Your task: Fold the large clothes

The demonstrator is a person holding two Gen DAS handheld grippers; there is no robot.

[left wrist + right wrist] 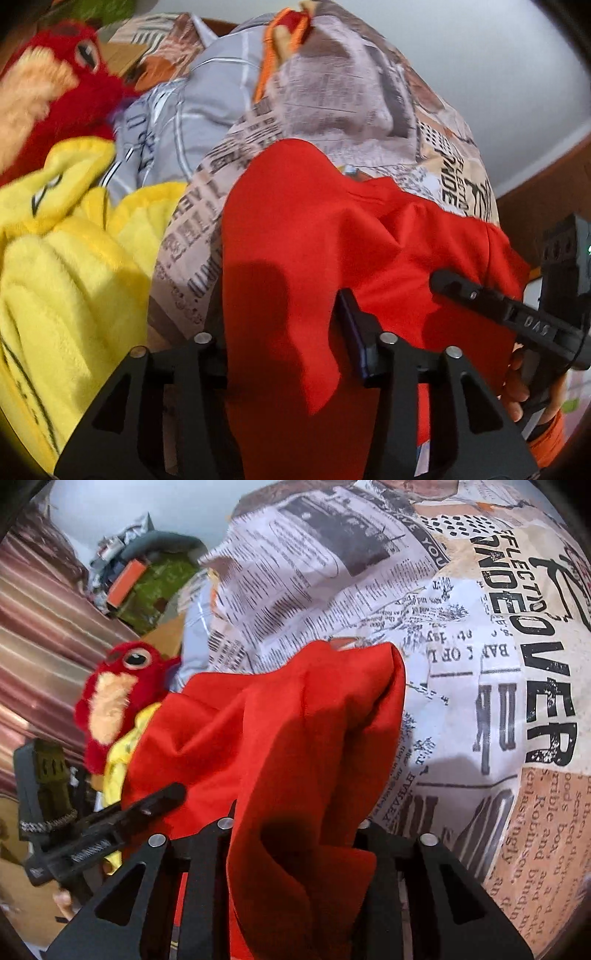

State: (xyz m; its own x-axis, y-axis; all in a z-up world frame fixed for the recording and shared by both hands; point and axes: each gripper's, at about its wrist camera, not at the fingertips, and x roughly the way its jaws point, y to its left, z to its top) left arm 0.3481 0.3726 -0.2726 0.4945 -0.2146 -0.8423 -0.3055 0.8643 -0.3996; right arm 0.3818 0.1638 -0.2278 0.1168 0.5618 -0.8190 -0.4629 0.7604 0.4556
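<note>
Both the left gripper (291,354) and right gripper (295,834) are clenching a red garment (280,731), lifting it above the newspaper-print bedcover (480,664), likely to spread it for folding.

Surface: I see a bed under a newspaper-print cover (461,672).
Lying on it: red garment (332,229), draped over the print.
Beside that: yellow plush (66,258), red plush toy (62,74), grey checked fabric (192,96).

A red plush toy (62,74) with a peach belly sits at upper left, above a yellow fleece blanket (66,258). A newspaper-print sheet (461,664) fills the right; grey bedding (192,107) lies upper centre.
</note>
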